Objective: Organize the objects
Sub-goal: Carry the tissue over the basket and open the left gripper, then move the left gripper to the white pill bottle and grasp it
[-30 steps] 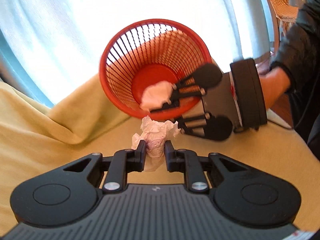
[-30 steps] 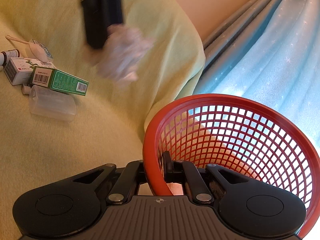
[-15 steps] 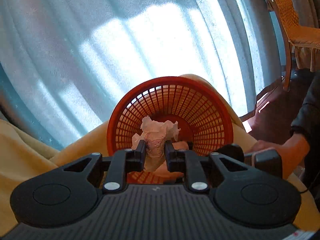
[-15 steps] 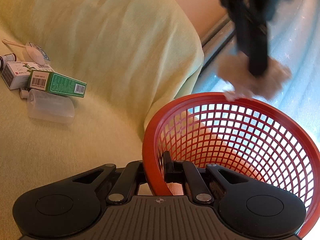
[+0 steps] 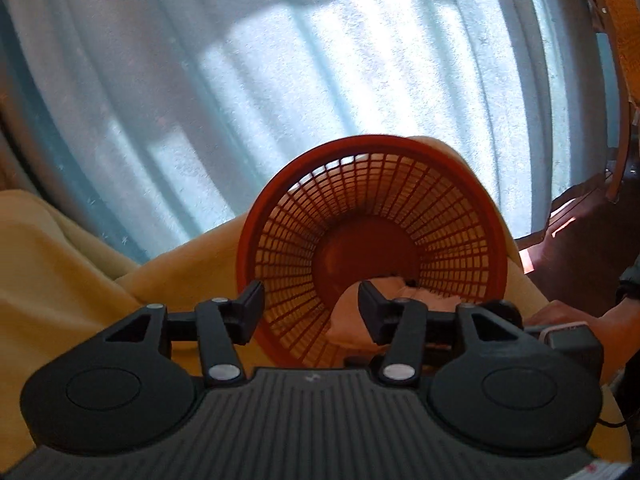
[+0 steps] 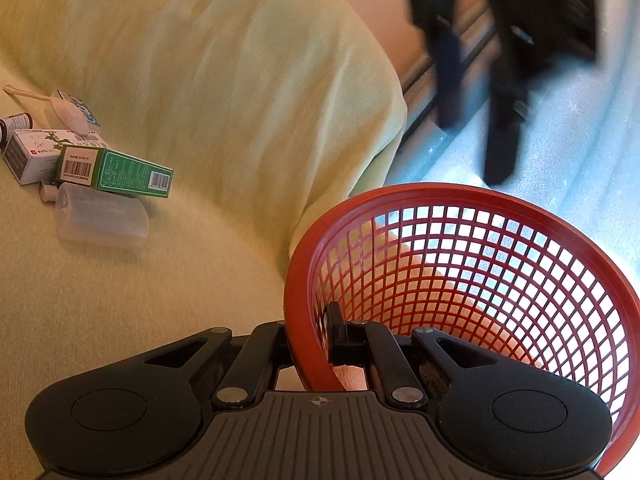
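Yellow blanket (image 6: 200, 300), tissue (image 5: 348, 316) seemingly in basket (image 5: 460, 184), below spread left gripper (image 5: 311, 300)

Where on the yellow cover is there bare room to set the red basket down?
Bare patch: the yellow cover between the clear container and the red basket. Another bare stretch runs up the raised fold behind. Crowded: far left, around the green box and white box.

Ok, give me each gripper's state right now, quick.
Left gripper: open, holding nothing, above the red plastic mesh basket.
Right gripper: closed on the basket's rim.
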`<state>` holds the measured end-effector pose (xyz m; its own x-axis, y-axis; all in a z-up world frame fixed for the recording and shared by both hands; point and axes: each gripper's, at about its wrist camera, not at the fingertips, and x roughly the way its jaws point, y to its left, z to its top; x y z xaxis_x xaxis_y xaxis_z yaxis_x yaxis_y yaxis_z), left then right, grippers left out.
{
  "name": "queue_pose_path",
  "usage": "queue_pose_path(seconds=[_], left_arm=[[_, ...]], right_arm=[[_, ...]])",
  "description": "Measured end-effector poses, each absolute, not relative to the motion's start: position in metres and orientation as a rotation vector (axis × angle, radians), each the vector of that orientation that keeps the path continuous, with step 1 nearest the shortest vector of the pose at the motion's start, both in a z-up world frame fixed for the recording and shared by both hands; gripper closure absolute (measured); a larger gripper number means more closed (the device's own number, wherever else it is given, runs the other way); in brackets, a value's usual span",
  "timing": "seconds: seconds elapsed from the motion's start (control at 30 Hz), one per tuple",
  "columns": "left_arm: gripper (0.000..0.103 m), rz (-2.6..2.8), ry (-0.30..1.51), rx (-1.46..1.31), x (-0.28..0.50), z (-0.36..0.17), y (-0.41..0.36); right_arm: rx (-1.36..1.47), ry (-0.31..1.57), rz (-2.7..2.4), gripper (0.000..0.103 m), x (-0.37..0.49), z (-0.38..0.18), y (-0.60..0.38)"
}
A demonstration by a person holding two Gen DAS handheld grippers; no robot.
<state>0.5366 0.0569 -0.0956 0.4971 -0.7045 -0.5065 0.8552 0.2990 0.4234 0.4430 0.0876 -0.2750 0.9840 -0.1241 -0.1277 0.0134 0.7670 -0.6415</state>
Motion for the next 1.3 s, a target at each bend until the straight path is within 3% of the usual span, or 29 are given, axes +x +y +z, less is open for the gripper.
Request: queue_pose_path(seconds=[0.5,0.87,1.1,1.17,1.3], left_arm=[[0.045,-0.567,0.548,0.685,0.538,-0.141,0.183],[0.035,-0.459,0.803,0.467,0.504,-0.2,0.212],[0.037,-0.375,0.85,0.369,0.497,-0.221,0.209],[0.046,-0.365,0.865,0.338,0.498,-0.225,0.209],[0.052,-0.351,0.889,0.295,0.502,-0.23,0.212]], right_arm=[[-0.691,0.169,-0.079,0.101,0.444,-0.274,0.088],[-0.69,0.17,-0.082,0.101,0.445,-0.274,0.088],[-0.689,0.168,-0.078,0.101,0.445,-0.274,0.087],[-0.69,0.168,-0.078,0.101,0.445,-0.274,0.087],[-0.691,0.168,-0.079,0.101,0.445,-0.274,0.087]])
